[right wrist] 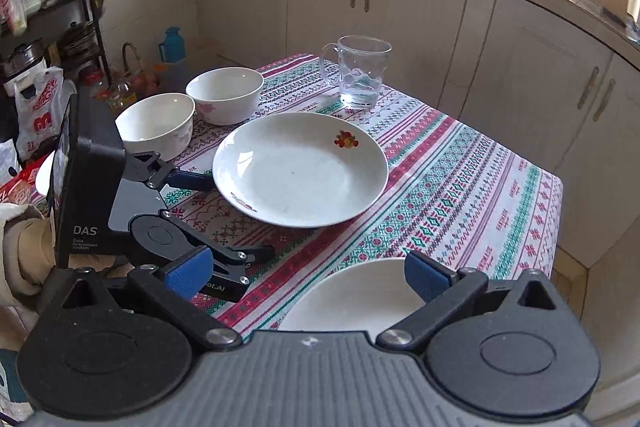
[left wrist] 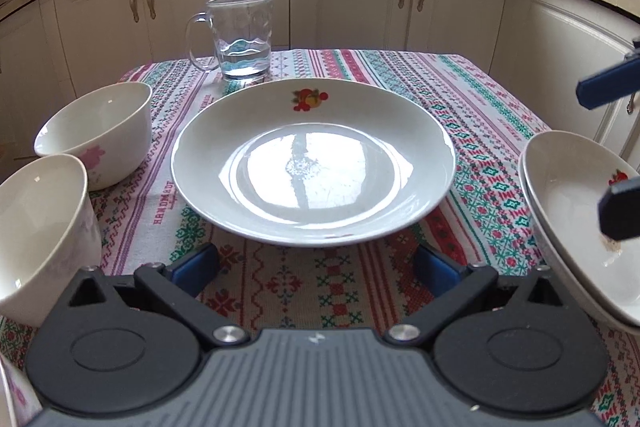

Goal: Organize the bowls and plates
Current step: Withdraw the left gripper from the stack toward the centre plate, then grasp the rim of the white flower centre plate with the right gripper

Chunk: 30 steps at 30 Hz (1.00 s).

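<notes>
Left fingers (left wrist: 316, 267): spread as wide as they go, grasping nothing; blue pads sit low in the frame, either side of the near rim of the large white shallow plate with a red fruit motif (left wrist: 314, 163). My guess: set wide to take that rim.

Right fingers (right wrist: 308, 277): released, empty, at the bottom of the frame above the stacked white plates (right wrist: 360, 299) at the table's near edge. I judge that pile the collecting point.

Large plate: centre of frame, flat on the striped embroidered tablecloth (left wrist: 472, 99), apart from the pile.

Two white ceramic bowls with pink flower prints (left wrist: 96, 135): left of frame, side by side, not nested.

Clear glass mug holding a little water (left wrist: 242, 35): upper centre, behind the plate, out of the working path.
</notes>
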### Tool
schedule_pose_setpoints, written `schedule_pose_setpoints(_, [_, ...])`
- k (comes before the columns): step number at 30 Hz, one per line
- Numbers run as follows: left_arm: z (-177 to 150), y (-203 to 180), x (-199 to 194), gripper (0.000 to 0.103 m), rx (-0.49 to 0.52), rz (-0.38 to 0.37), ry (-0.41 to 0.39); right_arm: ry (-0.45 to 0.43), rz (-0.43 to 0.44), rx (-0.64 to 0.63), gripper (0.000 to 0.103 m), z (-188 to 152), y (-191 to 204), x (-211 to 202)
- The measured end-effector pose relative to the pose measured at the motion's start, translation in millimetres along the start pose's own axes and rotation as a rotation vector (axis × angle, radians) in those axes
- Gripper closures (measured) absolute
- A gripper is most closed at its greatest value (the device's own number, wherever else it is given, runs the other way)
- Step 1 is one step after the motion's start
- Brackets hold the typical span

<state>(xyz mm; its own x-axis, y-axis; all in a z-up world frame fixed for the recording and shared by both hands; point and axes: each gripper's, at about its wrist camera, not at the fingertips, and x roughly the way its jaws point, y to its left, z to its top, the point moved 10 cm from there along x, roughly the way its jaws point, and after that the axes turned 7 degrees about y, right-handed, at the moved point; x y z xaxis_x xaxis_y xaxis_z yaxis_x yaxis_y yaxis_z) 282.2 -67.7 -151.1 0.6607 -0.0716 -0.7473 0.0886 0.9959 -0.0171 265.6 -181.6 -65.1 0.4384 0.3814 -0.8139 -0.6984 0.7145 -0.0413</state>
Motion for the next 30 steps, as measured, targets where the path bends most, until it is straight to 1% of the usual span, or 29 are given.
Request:
schedule_pose_setpoints(4, [3.8,2.5,3.5,0.000,-0.001,0.003,0.001,0.027,0.025,-0.044,0.000,17.9,-13.0,21.2])
schedule_pose_setpoints(9, [5.0,0.7,3.1,0.001,0.025,0.008,-0.016,0.066,0.066,-0.101,0.000,40.6,-23.3,48.0])
schedule_pose_setpoints(15, [6.1,2.4,3.7,0.002,0.012,-0.005,-0.017,0.121,0.127,-0.179,0.000,64.9,-26.1,80.7])
schedule_pose_setpoints(19, [6.6,4.1,1.7,0.003,-0.002,0.002,-0.025,0.146,0.160,-0.206,0.000,80.4,-28.4,101.6])
schedule_pose_setpoints(24, [8.2,3.8,-0.5,0.003,-0.001,-0.007,-0.043,0.162,0.183,-0.230,0.000,99.9,-32.7,126.6])
schedule_pose_setpoints(25, [8.4,3.2,-0.3,0.004,0.003,-0.004,-0.045,0.169,0.183,-0.230,0.001,104.1,-34.7,133.7])
schedule_pose_setpoints(28, [7.4,4.2,1.3,0.004,0.006,-0.002,-0.043,0.180,0.197,-0.224,0.008,110.8,-38.2,148.6])
schedule_pose_setpoints(30, [7.1,5.7,2.0,0.004,0.000,-0.011,-0.041,0.186,0.210,-0.219,0.009,115.1,-39.8,158.4])
